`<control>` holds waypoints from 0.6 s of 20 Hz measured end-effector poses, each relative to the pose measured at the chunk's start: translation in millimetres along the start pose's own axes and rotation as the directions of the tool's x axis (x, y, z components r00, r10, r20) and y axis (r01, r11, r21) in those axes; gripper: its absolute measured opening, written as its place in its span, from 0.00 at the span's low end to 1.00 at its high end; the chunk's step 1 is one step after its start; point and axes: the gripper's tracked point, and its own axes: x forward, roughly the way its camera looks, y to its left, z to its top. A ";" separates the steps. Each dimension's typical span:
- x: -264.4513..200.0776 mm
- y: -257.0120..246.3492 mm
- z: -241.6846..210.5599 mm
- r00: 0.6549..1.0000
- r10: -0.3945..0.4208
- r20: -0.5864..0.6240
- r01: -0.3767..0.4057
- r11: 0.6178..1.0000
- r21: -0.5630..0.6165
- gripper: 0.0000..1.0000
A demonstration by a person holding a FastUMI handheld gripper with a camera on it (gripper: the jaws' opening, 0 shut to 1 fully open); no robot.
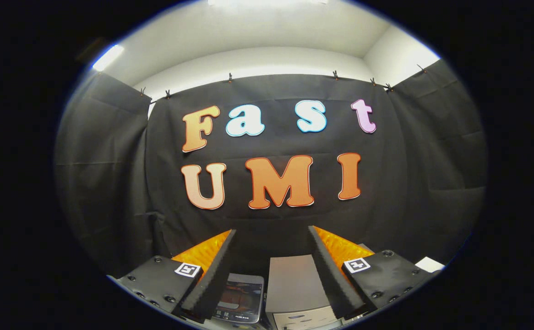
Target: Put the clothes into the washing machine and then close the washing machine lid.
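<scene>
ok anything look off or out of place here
Nothing stands out. The gripper is open, its jaws holding nothing, raised over the washing machine below them. The black cloth wall beyond hangs with a few folds.

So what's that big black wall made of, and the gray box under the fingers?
The wall looks like matte black cloth: it wrinkles and hangs from clips. The gray box looks like smooth plastic or painted metal, hard to tell which. The open fingers hold nothing.

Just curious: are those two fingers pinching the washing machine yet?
Apart. The gripper view shows the gripper open and empty, the washing machine lying below and beyond it.
</scene>
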 end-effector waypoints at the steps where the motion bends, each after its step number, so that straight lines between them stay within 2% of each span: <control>1: 0.2 0.5 1.6 1.000 0.005 0.000 -0.005 1.000 -0.003 0.98; 12: -8.4 -10.9 1.6 1.000 -0.023 -0.014 0.023 1.000 -0.013 0.98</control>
